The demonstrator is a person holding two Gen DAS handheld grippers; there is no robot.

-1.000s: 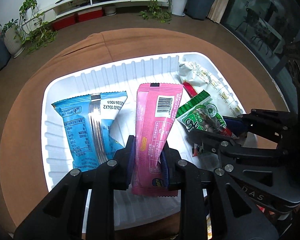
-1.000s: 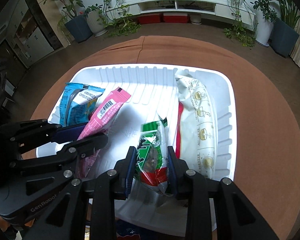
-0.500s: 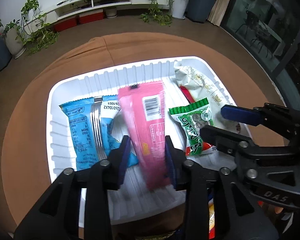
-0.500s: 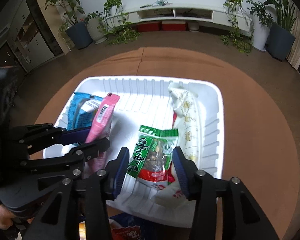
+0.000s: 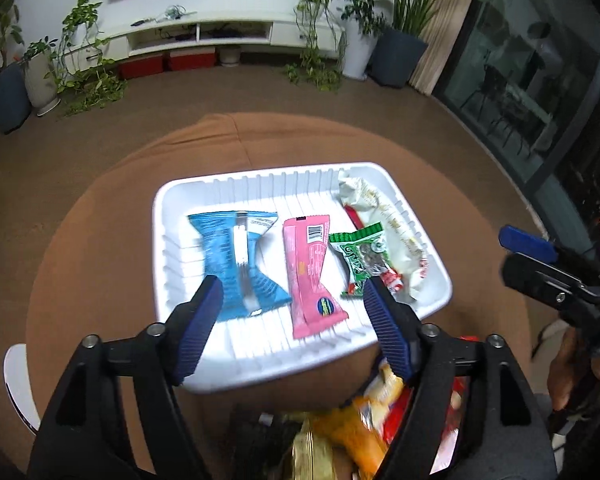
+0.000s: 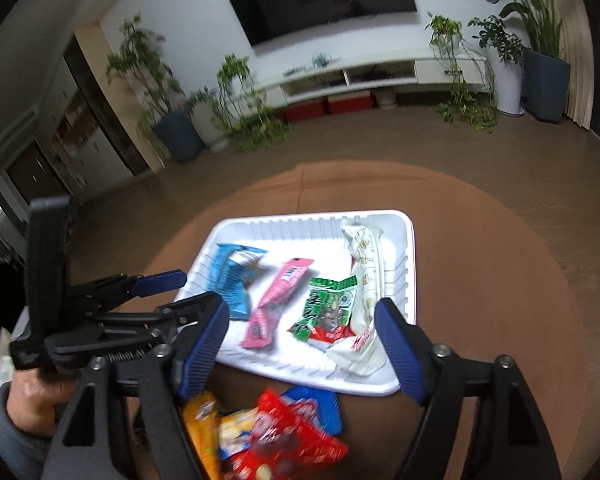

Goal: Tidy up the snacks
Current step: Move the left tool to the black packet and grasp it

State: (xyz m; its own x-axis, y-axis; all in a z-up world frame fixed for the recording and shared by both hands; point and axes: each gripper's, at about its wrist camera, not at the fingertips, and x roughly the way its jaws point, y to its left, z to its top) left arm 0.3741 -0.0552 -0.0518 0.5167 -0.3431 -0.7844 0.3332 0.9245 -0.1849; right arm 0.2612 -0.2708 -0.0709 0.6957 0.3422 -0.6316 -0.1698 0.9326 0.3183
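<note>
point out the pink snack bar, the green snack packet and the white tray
pink snack bar (image 5: 310, 276): left wrist view, middle of the wrapper
green snack packet (image 5: 362, 256): left wrist view, centre of the printed face
white tray (image 5: 162, 240): left wrist view, left rim

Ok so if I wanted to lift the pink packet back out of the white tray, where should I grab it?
Probably from above, across the middle of the pink packet. It lies flat and long in the white tray, narrow enough to span, with bare tray floor between it and the blue packet. The green packet sits close on the other side, so stay centred.
</note>
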